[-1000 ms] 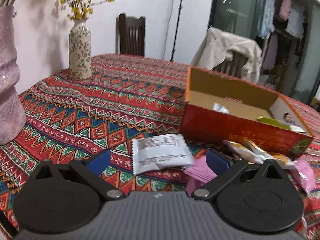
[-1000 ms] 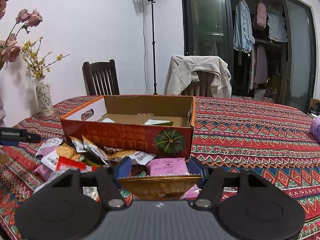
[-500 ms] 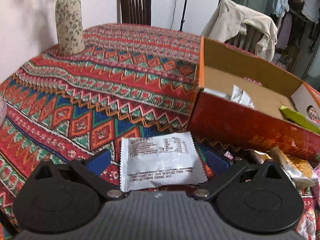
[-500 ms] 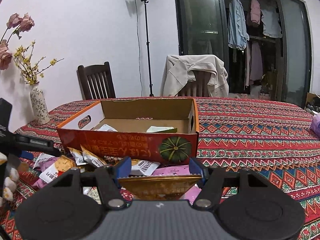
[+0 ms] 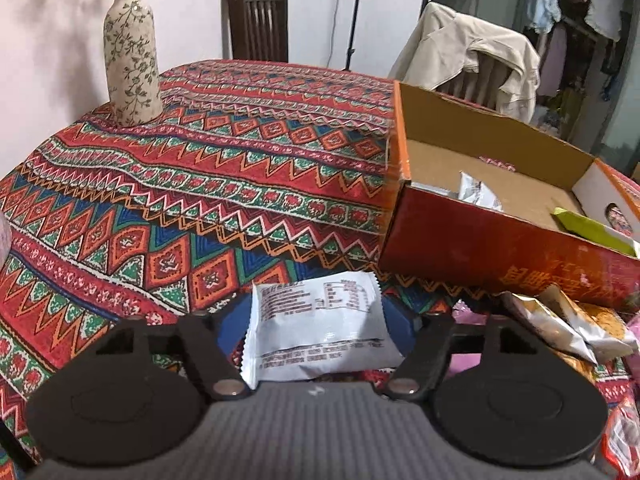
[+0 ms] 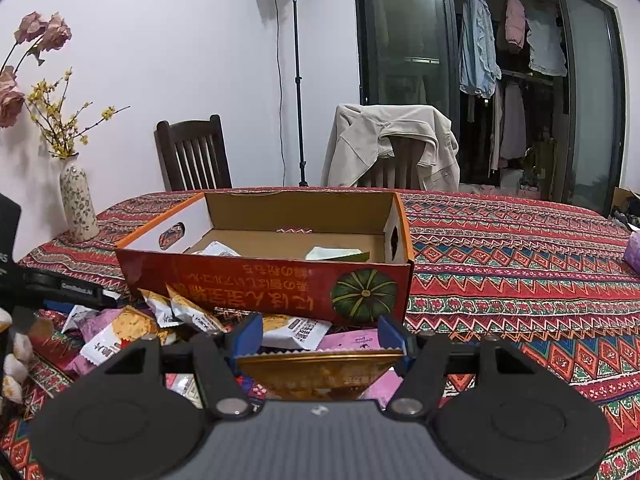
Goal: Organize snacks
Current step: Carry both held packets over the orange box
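Left wrist view: the desk (image 5: 248, 184) carries a red, blue and green zigzag-patterned cloth; a floral vase (image 5: 131, 60) stands at its far edge by a white wall, a dark wooden chair (image 5: 258, 20) behind. The left claw (image 5: 316, 322) is closing, its blue pads flanking a white snack packet (image 5: 320, 326) whose small print is illegible. The orange cardboard box (image 5: 492, 240) sits right of it, holding a few packets. Right wrist view: glass doors, hanging clothes, a lamp stand (image 6: 294, 80), a jacket-draped chair (image 6: 392, 146). The right claw (image 6: 320, 338) grips a golden packet (image 6: 316, 372). The box front bears inverted script and a pumpkin picture; loose snack packets (image 6: 160, 320) lie before it.
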Tool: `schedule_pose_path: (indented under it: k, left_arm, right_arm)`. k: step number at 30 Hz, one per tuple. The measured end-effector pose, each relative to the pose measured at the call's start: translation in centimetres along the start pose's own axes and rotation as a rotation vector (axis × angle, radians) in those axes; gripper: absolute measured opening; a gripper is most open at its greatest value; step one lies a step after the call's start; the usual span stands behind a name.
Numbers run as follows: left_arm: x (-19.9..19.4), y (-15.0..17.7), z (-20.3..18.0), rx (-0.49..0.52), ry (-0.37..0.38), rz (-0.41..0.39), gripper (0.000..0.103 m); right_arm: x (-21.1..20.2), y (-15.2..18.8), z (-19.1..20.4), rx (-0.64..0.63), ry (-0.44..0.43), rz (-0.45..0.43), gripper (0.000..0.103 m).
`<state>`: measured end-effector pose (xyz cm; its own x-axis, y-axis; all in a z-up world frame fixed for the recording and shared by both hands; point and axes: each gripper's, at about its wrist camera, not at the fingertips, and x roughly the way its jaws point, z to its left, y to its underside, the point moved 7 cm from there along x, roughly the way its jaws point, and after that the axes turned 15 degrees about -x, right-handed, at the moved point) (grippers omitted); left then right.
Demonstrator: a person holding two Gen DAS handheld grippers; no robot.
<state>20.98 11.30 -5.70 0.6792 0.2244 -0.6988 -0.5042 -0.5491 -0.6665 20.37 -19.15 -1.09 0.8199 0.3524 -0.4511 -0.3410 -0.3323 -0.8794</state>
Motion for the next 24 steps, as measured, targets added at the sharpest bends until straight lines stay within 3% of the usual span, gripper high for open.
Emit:
schedule_pose_path:
  k: [13, 24]
  left_arm:
    - [-4.0, -1.0, 0.5, 0.012, 0.063, -0.108, 0.067]
    - [-8.5, -3.7, -3.8, 0.062, 0.168, -0.222, 0.068]
  right_arm:
    - [-0.5, -0.7, 0.3, -0.009, 0.003, -0.021, 0.063]
    - [-0.6, -4.2, -0.1, -0.011, 0.015, -0.085, 0.063]
